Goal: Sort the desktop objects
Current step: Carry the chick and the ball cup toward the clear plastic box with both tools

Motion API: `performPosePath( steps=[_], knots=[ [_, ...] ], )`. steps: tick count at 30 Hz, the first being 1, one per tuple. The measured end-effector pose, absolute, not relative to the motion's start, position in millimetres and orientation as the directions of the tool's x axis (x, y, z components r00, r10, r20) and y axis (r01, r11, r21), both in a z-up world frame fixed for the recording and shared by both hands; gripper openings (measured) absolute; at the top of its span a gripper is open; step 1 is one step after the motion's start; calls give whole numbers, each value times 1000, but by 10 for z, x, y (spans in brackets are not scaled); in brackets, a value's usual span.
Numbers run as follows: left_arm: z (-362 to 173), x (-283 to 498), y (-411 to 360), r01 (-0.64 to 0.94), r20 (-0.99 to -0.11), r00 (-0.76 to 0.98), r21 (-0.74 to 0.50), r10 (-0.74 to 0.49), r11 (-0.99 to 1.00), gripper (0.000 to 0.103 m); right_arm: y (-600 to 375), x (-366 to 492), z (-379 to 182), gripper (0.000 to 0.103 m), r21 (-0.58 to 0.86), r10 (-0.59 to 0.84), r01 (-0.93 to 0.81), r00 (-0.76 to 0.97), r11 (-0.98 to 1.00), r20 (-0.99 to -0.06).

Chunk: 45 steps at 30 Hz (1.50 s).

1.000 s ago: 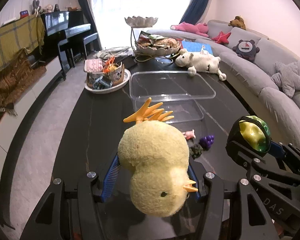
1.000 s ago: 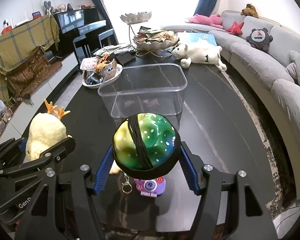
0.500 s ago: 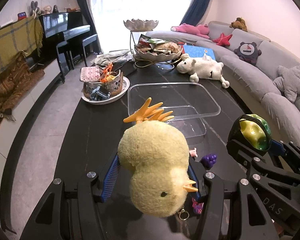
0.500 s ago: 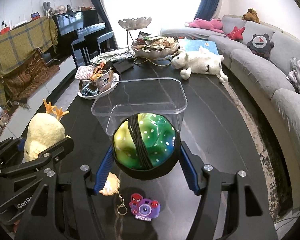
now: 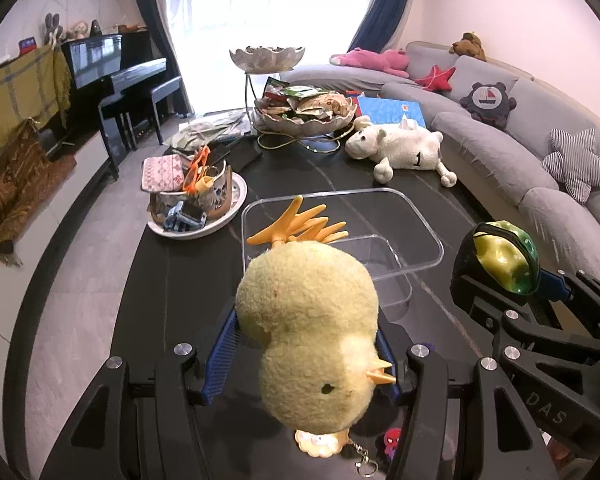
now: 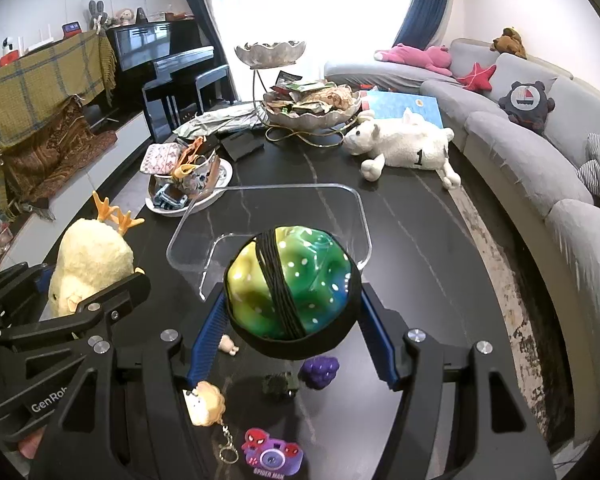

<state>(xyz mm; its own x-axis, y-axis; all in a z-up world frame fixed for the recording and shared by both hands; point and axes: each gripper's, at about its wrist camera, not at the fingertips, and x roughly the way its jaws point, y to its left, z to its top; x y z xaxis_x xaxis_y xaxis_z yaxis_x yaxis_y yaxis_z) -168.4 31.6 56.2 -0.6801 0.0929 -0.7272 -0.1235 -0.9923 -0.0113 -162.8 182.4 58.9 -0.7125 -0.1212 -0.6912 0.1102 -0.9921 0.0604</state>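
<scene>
My left gripper is shut on a yellow plush chick, held upside down with its orange feet pointing away. My right gripper is shut on a green-yellow dimpled ball wrapped in a black band. Both are held above the black table, just short of an empty clear plastic bin. The bin lies straight ahead of the chick. In the right wrist view the chick and left gripper are at the left. In the left wrist view the ball is at the right.
Small items lie on the table below the grippers: a cookie keychain, a purple Spider-Man camera charm, purple grapes, a dark toy, a tiny pink figure. A cluttered plate, a plush sheep and a snack stand stand farther back.
Both grippers have risen and drawn back from the bin with their toys still held. More of the small items on the near table have come into sight.
</scene>
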Motion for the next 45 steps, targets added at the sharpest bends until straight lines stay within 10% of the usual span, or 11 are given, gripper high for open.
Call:
performPosePath(
  steps=[45],
  knots=[
    [-111, -2952, 409, -157, -810, -574, -35, 120, -987, 56, 1857, -2979, -62, 61, 7, -53, 80, -587, -997, -808]
  ],
)
